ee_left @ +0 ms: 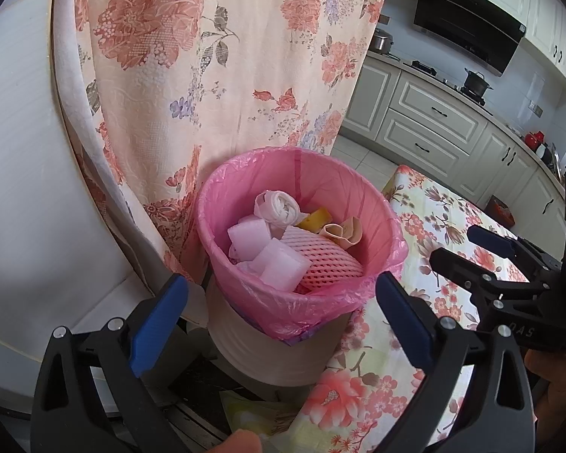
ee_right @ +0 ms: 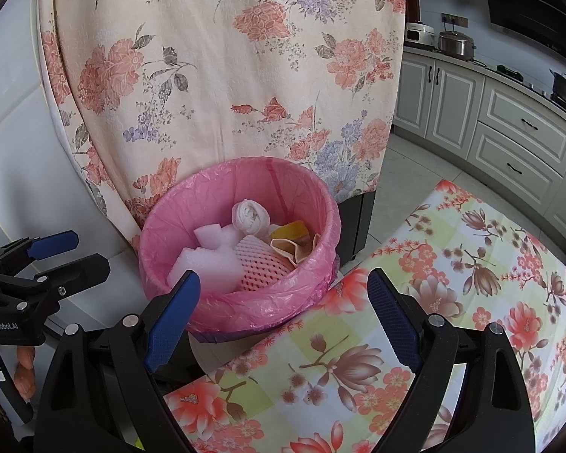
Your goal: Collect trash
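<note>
The left gripper (ee_left: 281,319) hung with its fingers spread wide and empty at the lower middle of its view, and the right gripper (ee_right: 283,315) did likewise. The bin (ee_left: 302,234), lined with a pink bag (ee_left: 358,290), stood upright at frame centre, mouth upward, beside the floral table (ee_right: 434,302). Inside lay foam blocks (ee_left: 279,260), a mesh fruit sleeve (ee_left: 320,260) and a crumpled wad (ee_left: 279,205). All looked light and soft, and the thin liner's rim seemed the likeliest hold.
</note>
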Demonstrator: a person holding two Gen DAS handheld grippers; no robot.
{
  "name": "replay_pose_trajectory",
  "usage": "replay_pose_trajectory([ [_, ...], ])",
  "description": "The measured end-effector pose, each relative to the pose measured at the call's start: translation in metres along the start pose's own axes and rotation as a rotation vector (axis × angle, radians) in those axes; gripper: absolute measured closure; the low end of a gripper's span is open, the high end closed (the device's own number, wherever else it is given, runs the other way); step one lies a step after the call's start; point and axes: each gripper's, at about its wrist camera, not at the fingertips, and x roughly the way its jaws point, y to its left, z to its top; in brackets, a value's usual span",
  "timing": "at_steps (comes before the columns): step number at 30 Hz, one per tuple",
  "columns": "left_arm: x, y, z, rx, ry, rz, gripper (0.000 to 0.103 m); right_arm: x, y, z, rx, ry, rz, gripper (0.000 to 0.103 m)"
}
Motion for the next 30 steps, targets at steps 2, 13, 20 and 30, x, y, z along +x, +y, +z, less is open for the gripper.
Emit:
replay_pose_trajectory([
  [2, -0.0009, -0.0002, 0.0001, 0.002, -0.003, 0.006, 0.005, -0.0001, 0.0, -0.0002, 0.001, -0.001, 0.0, 0.019],
  [13, -0.0006, -0.0001, 0.0006, -0.001, -0.002, 0.009, 0.005, 0.0007, 0.0008, -0.0001, -0.002, 0.002, 0.0, 0.019],
  [20, 0.0003, 0.0002, 0.0008, -0.004, 0.001, 0.004, 0.005, 0.0013, 0.0003, -0.0005, -0.005, 0.004, 0.0, 0.019],
  [30, 0.0014, -0.0012, 0.0015, -0.003, 0.002, -0.002, 0.005, 0.0013, 0.0001, -0.0006, -0.006, 0.004, -0.001, 0.019],
])
